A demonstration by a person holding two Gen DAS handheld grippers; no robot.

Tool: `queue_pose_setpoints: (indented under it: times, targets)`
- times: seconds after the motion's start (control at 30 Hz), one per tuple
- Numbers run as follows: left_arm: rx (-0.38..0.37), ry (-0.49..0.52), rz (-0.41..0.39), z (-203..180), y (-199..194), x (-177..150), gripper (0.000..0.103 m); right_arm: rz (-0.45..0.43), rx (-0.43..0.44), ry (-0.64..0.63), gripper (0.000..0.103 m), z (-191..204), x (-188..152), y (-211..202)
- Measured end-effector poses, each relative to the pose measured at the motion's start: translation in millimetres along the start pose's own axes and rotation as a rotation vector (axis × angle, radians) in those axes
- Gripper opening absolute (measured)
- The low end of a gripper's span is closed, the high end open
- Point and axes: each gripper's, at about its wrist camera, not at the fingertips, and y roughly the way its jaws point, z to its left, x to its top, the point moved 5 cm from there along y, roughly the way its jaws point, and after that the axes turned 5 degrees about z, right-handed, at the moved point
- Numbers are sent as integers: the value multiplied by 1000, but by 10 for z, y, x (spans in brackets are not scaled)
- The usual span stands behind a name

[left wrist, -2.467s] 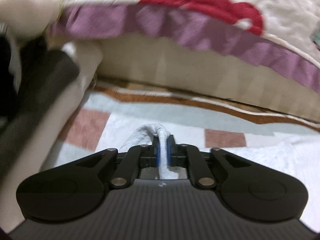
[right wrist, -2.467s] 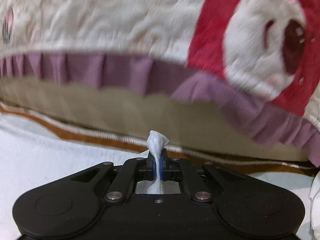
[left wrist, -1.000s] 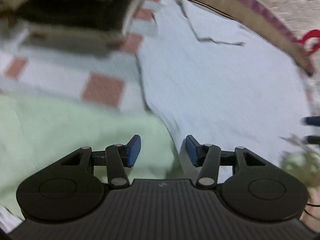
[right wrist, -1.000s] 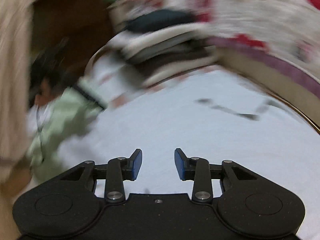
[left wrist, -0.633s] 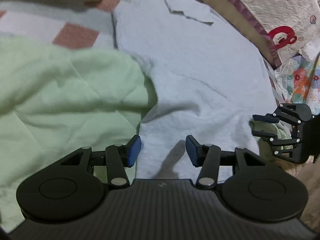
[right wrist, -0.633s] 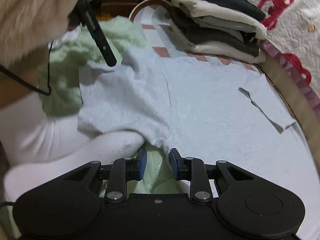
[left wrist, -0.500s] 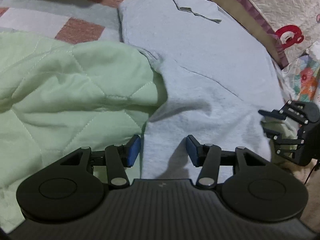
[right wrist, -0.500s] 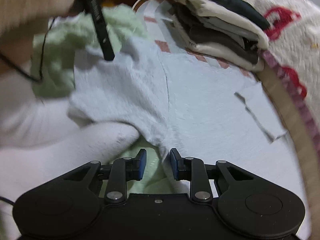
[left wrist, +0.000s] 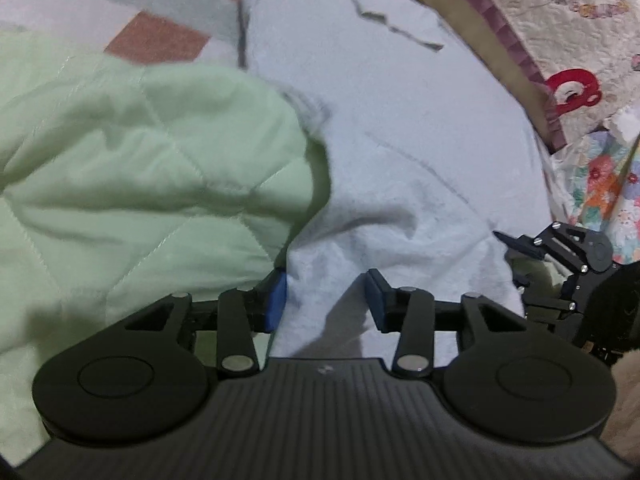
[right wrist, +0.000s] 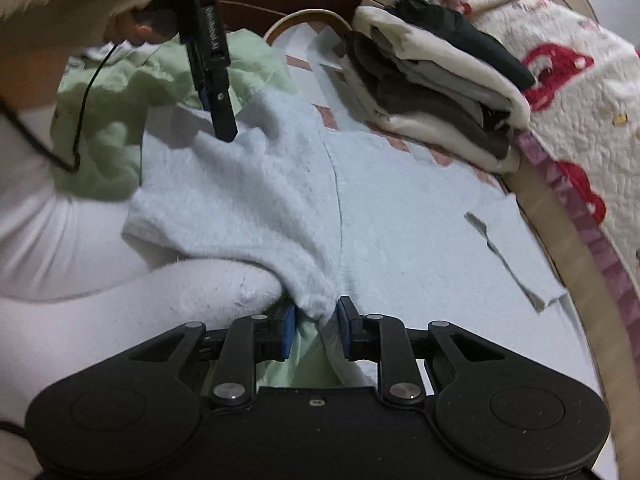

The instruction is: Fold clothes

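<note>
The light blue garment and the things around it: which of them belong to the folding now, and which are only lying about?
In the job:
- light blue garment
- left gripper, jaws around its edge, just been closing
- right gripper, just been closing around a corner

Lying about:
- green quilt
- stack of folded clothes
- strawberry blanket

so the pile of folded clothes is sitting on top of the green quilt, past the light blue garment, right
Not quite. In the right wrist view the pile of folded clothes sits on the checked bedsheet beside the strawberry-print cover, not on the green quilt. It is past the light blue garment.
</note>
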Motion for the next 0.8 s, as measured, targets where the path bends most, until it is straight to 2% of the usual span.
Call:
queue_pose_setpoints:
  times: [0.07,0.13,0.17,0.2,0.23,0.27,0.3,0.37,0.53,0.57,0.67,0.7,0.8]
  targets:
    - [-10,-18,-2,-7,23,-18,54,-11,-3,-4,26,0,10,6]
    - [-26,-24,-6,-24,34,-36,55,-12,3,12,26,-27,36,5]
    - [-31,-24,-9,-35,36,-44,48,-23,21,57,26,-71,50,-7]
    - [-22,-8,-15,-54,18,-43,33,-37,42,112,26,-126,65,-24]
    - [-19,-10,-37,-65,-26,-28,2,-50,65,163,25,-183,69,-35]
    - [-19,-16,-61,-76,-73,-11,3,-62,89,211,21,-241,70,-45]
    - [-36,-46,-94,-83,-136,17,3,-68,107,247,13,-291,75,-49]
    - [-75,-85,-139,-115,-244,85,2,-77,130,294,11,-341,69,-41]
    - [-174,-54,-199,-324,-385,292,2,-68,226,481,11,-506,17,32]
    - [-200,-59,-202,-358,-396,334,2,-61,231,480,11,-498,10,39]
    - [-262,-60,-220,-435,-456,423,2,-51,230,418,23,-372,31,23]
    - [-274,-58,-225,-471,-473,442,2,-47,223,395,30,-323,49,13]
    - [-308,-46,-235,-581,-497,508,2,-28,189,356,33,-245,106,21]
